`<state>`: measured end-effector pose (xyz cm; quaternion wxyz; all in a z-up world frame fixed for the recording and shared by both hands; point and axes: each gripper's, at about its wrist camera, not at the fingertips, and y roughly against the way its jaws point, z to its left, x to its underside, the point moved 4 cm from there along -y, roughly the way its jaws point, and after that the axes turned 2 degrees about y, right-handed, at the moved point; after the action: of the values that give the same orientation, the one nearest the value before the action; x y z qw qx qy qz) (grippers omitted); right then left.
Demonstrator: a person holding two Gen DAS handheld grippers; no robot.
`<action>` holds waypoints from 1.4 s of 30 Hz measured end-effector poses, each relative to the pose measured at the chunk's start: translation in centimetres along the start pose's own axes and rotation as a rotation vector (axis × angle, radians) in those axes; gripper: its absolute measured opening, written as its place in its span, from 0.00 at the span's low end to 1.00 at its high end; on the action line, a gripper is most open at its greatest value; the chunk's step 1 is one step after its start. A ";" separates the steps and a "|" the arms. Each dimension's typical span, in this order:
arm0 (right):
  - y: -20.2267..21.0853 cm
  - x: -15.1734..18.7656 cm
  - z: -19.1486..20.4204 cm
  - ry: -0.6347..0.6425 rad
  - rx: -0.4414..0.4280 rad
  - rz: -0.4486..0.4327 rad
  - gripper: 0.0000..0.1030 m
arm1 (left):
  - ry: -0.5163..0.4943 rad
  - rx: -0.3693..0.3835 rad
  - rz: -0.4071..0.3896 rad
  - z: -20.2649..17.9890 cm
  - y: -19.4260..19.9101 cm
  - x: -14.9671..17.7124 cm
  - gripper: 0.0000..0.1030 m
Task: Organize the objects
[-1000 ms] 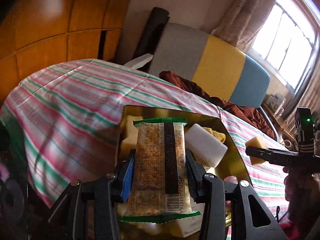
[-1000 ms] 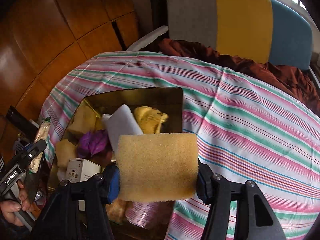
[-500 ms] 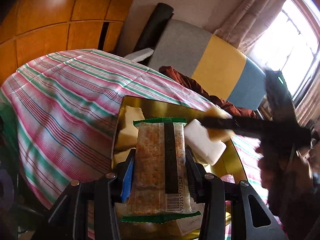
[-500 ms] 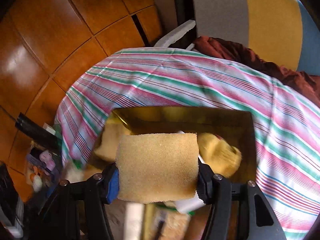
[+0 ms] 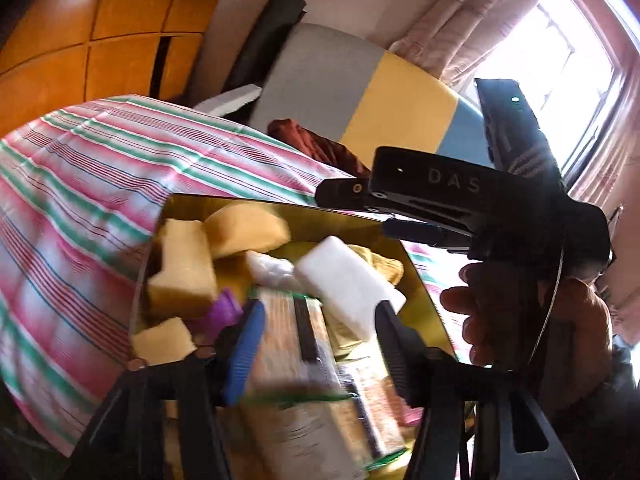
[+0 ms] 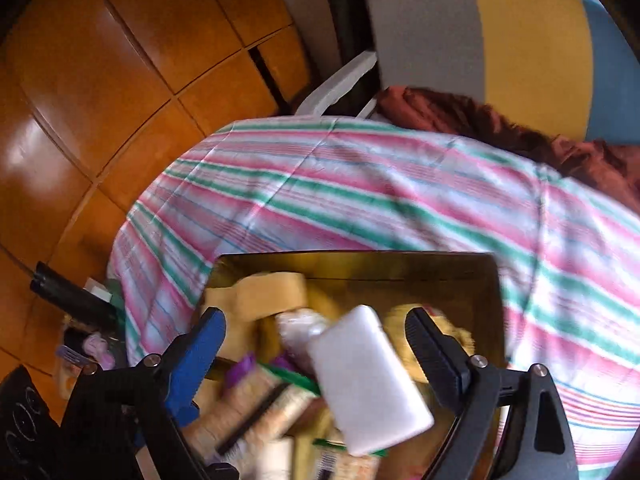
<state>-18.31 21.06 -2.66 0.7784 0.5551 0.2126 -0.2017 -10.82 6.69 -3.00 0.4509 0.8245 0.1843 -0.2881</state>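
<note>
Gaping wide and empty, the right gripper (image 6: 314, 338) hangs over a glossy gold tray (image 6: 360, 266); a smooth white block (image 6: 366, 380) lies between its fingers. Beneath the left gripper's (image 5: 318, 338) spread fingers lies a crinkly cracker packet (image 5: 296, 356), apparently released, beside porous yellow sponges (image 5: 184, 268).

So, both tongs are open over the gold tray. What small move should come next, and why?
Probably lift the left tongs straight up and back. Their jaws stand wide apart, and the snack packet seems to lie loose in the gold tray, near a yellow sponge. The right tongs are open and empty too, so neither has anything to place.
</note>
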 end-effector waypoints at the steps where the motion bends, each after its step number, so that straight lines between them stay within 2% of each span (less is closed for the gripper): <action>1: 0.6 0.1 -0.1 0.016 0.018 -0.012 0.90 | -0.008 0.006 0.004 -0.3 0.0 0.1 0.57; 4: 1.9 0.7 -0.5 0.041 0.053 -0.027 0.90 | -0.032 -0.009 0.005 -0.9 -0.1 0.5 0.58; 7: 2.6 1.5 -0.7 0.054 0.080 -0.035 0.90 | -0.069 -0.079 -0.012 -1.1 0.2 0.9 0.61; 9: 2.8 2.3 -0.7 0.061 0.103 -0.037 0.90 | -0.090 -0.125 -0.028 -1.0 0.6 1.1 0.78; 11: 2.8 3.1 -0.7 0.073 0.124 -0.037 0.90 | -0.099 -0.169 -0.048 -0.8 1.2 1.3 0.83; 14: 2.8 4.6 -0.6 0.091 0.167 -0.039 0.90 | -0.102 -0.232 -0.078 -0.3 2.2 1.4 0.99; 24: 4.7 11.0 -1.5 0.067 0.265 -0.065 0.90 | -0.086 -0.365 -0.126 0.5 5.2 2.1 1.00; 27: 5.6 12.8 -2.0 0.038 0.283 -0.077 0.90 | -0.105 -0.421 -0.145 0.1 5.8 2.7 1.00; 30: 6.5 14.4 -2.5 0.023 0.312 -0.088 0.90 | -0.125 -0.507 -0.148 -0.3 5.9 3.2 1.00; 32: 7.0 15.2 -2.7 0.010 0.317 -0.094 0.90 | -0.136 -0.531 -0.144 -0.5 5.9 3.7 1.00; 42: 7.6 16.7 -3.0 -0.011 0.325 -0.092 0.90 | -0.100 -0.470 -0.151 -0.8 6.3 4.9 1.00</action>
<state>-0.65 24.91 -6.89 0.6696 0.6621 0.1981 -0.2719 -3.26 4.28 -1.71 0.6159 0.6656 0.2849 -0.3105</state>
